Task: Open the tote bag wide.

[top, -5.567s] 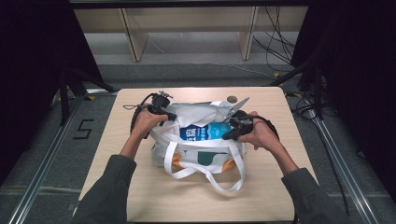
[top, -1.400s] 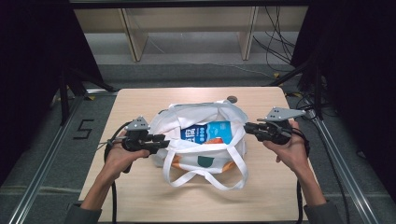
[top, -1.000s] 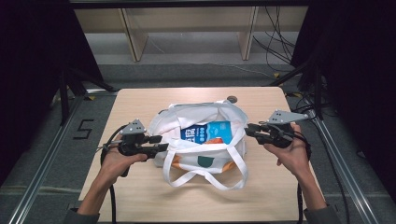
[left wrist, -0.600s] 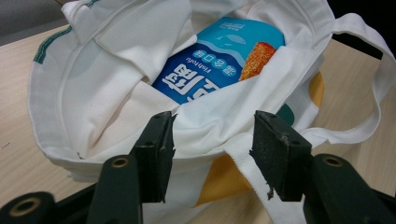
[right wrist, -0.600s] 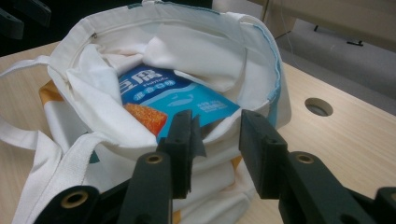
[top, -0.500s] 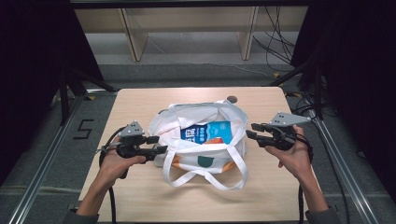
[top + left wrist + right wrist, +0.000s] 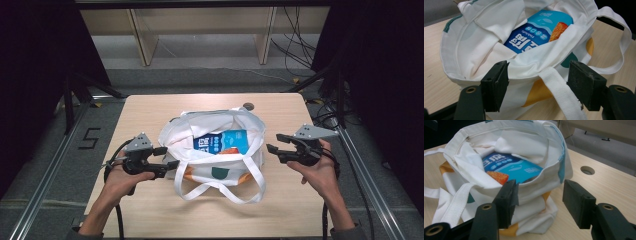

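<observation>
A white tote bag with orange and green print stands open in the middle of the wooden table. Inside it lies a blue snack packet. My left gripper sits at the bag's left side. Its jaws have just been opening, and the bag's rim and a white strap lie loose between them. My right gripper hovers just off the bag's right side. Its jaws have also just been opening, with the bag's edge beyond them, untouched. The packet shows through the bag's mouth.
A round hole is cut into the table top behind the bag. The bag's strap loops trail toward the front edge. Metal rails run beside the table, and wooden shelving and cables lie beyond it.
Both grippers' jaws have spread wider. Earlier both hands were at the bag's mouth; they have since drawn back to its sides. The bag and packet have not moved.
</observation>
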